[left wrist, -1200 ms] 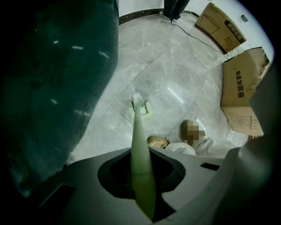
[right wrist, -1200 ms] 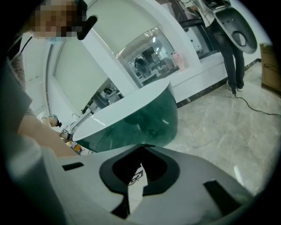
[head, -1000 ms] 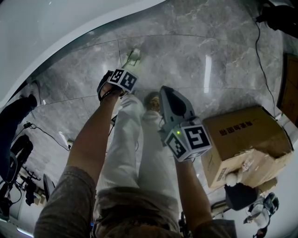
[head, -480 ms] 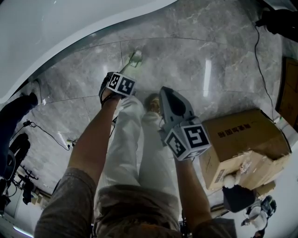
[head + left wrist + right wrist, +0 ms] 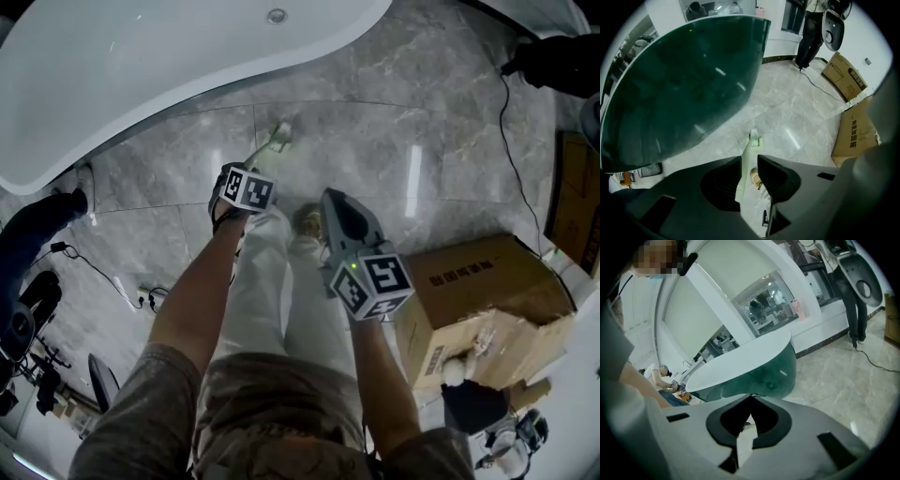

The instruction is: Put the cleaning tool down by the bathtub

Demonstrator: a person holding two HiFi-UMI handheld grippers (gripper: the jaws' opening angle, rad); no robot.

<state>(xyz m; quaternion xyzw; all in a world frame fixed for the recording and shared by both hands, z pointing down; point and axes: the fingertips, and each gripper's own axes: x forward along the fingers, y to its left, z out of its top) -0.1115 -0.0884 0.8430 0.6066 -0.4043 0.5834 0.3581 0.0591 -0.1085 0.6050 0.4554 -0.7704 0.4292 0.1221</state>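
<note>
**Head view: tool down by the tub, left gripper letting go**

At the left, the white bathtub (image 5: 141, 75) curves across the far side, beyond the tips of my left gripper (image 5: 749, 160). That gripper points down at the floor. Its jaws stand apart and have just been closing a little. The pale cleaning tool (image 5: 271, 142) runs through the gap between them. Its handle sits close against the left jaw and clear of the right one. Its head lies out beyond the tips and appears to rest on the floor (image 5: 375, 150) near the tub's foot. I see no pad pressing on it.

I judge the put-down made and the release all but finished. The next move calls for drawing the left gripper straight off the handle, since a snag could drag the tool from its spot.

To the right, my right gripper (image 5: 751, 397) has its jaws together, tips touching, nothing held.

The floor is glossy grey marble tile showing streaks of reflected light. It is likely slick, so a knocked tool would slide. Right of that gripper stands an open cardboard box (image 5: 478, 281).
</note>
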